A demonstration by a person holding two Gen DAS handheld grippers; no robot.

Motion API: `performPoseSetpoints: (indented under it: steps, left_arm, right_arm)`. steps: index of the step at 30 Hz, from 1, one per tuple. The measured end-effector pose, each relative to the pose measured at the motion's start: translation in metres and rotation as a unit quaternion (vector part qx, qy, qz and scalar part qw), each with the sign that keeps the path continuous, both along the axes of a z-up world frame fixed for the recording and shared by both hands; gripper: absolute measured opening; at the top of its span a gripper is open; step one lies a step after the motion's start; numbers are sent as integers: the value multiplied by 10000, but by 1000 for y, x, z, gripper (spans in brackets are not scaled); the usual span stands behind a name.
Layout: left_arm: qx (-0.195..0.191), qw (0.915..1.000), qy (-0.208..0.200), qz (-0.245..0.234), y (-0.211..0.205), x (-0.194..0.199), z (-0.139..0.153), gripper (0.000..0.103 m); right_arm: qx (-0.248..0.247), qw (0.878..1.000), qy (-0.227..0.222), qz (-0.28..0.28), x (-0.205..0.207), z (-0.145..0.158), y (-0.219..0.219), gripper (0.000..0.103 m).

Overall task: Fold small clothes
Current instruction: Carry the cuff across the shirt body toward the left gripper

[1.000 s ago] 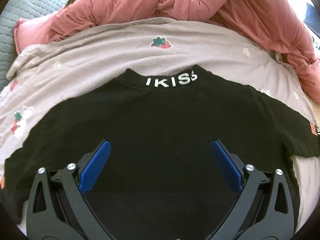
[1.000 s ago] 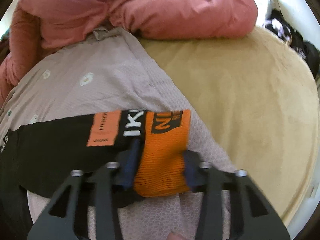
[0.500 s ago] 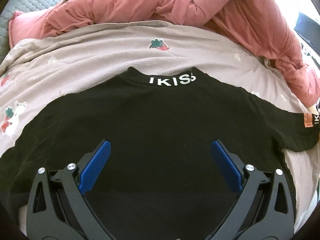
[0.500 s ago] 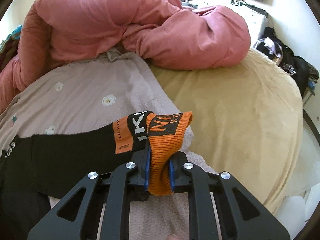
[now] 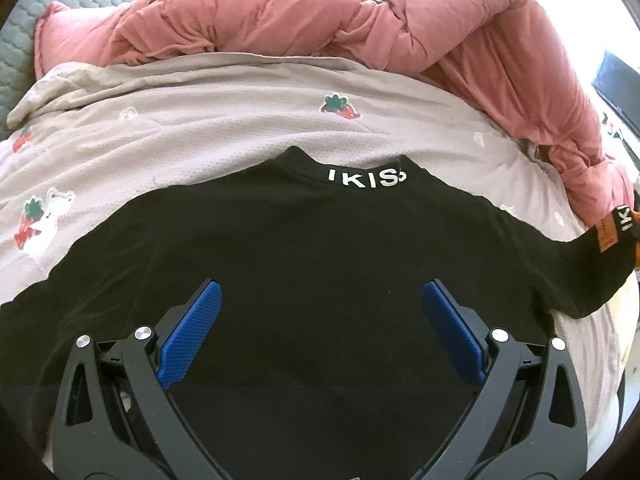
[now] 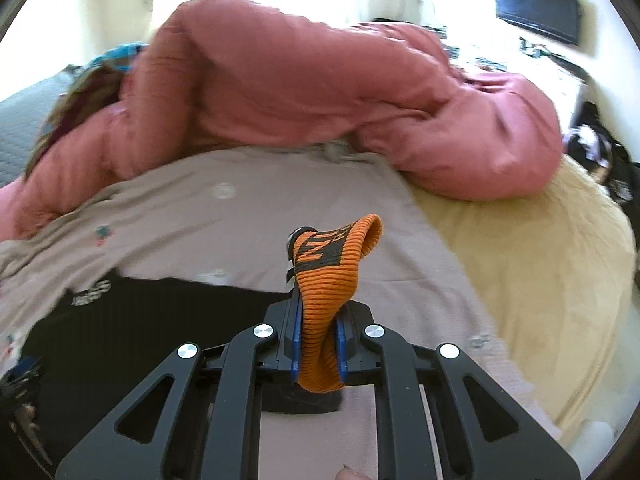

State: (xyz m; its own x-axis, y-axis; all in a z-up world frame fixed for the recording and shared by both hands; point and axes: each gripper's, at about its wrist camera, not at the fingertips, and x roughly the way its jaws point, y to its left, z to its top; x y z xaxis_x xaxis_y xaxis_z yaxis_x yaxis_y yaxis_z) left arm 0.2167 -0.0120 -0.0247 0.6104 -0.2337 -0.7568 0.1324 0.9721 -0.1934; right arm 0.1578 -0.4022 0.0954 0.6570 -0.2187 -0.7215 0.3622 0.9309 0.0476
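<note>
A black top [image 5: 312,264] with white "IKISS" lettering on its collar [image 5: 366,178] lies flat on a pale strawberry-print sheet [image 5: 192,128]. My left gripper [image 5: 318,324] is open, its blue pads [image 5: 192,332] spread just above the top's body. My right gripper [image 6: 318,344] is shut on the orange ribbed cuff [image 6: 328,276] of the top's right sleeve and holds it lifted off the sheet. The sleeve [image 5: 592,256] shows raised at the right edge of the left wrist view. The top's body [image 6: 140,320] lies lower left in the right wrist view.
A bunched pink duvet [image 5: 360,28] lies across the far side of the bed, also in the right wrist view [image 6: 320,96]. A cream blanket [image 6: 540,272] covers the bed's right side. A dark screen [image 6: 536,4] hangs on the wall.
My right gripper closed on the orange cuff and lifted it up, swinging the sleeve toward the top's body. My left gripper stayed open over the top.
</note>
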Motion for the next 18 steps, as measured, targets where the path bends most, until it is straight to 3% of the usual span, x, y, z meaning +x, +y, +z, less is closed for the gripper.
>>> performPoseSetpoints:
  steps: [8, 18]
  left_arm:
    - [-191, 9998, -100, 6, 11, -8, 10, 95]
    - [-376, 9992, -11, -100, 16, -9, 7, 95]
  right_arm:
    - [438, 9948, -64, 915, 19, 2, 70, 12]
    - [747, 9835, -1, 1646, 48, -8, 142, 12]
